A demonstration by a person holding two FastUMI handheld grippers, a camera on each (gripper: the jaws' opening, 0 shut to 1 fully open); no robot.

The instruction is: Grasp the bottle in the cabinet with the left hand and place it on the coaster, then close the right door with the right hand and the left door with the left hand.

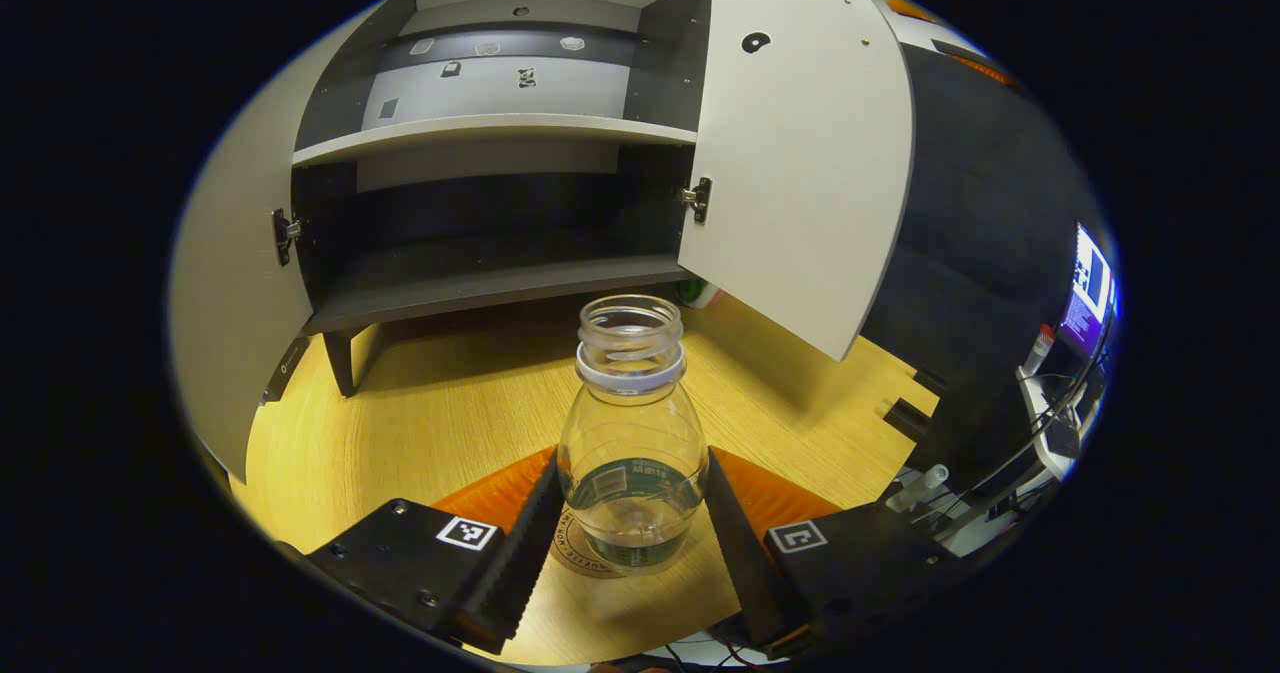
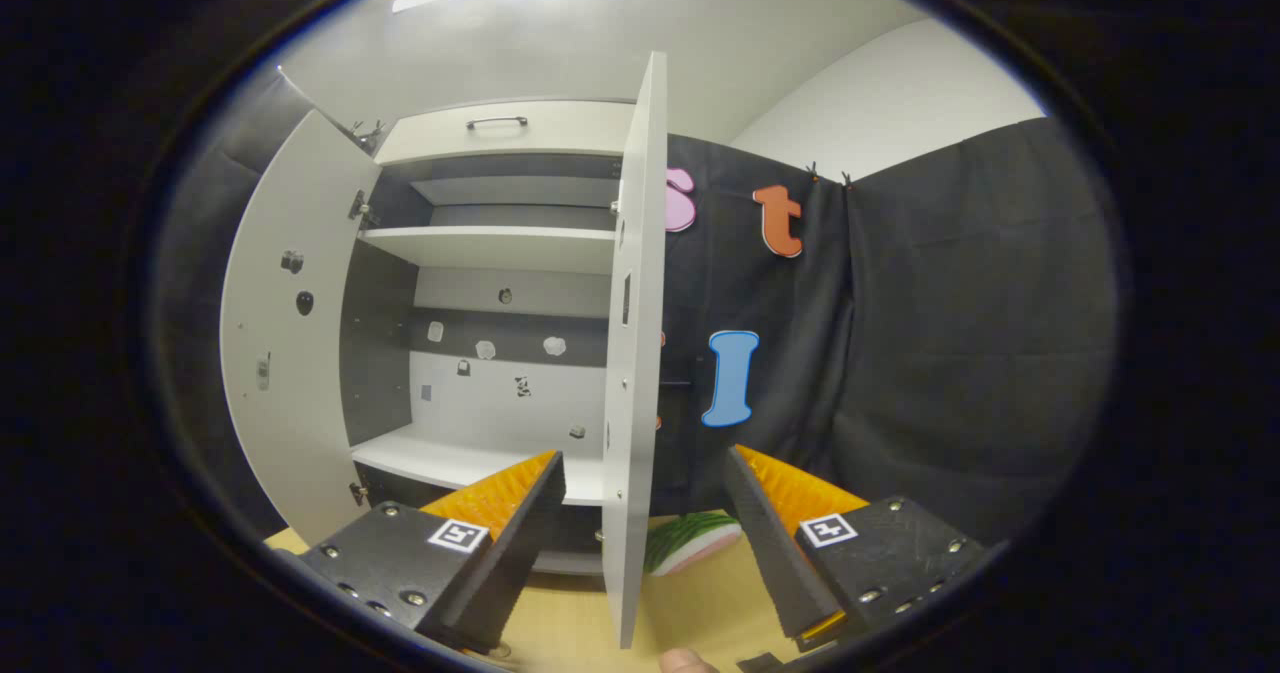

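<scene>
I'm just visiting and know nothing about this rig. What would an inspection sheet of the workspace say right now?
Surface: wooden tabletop, bare around the cabinet legs.
Job's things: clear bottle, uncapped, standing upright on the coaster; cabinet with left door and right door both open.
Clutter: a pink and green object on the table behind the right door; what it is cannot be told.
Grippers: left gripper fingers flank the bottle, contact unclear; right gripper open, with the right door's edge between its fingers.
Cables: a tangle at the far right.
Surroundings: black cloth wall, lit screen.
</scene>
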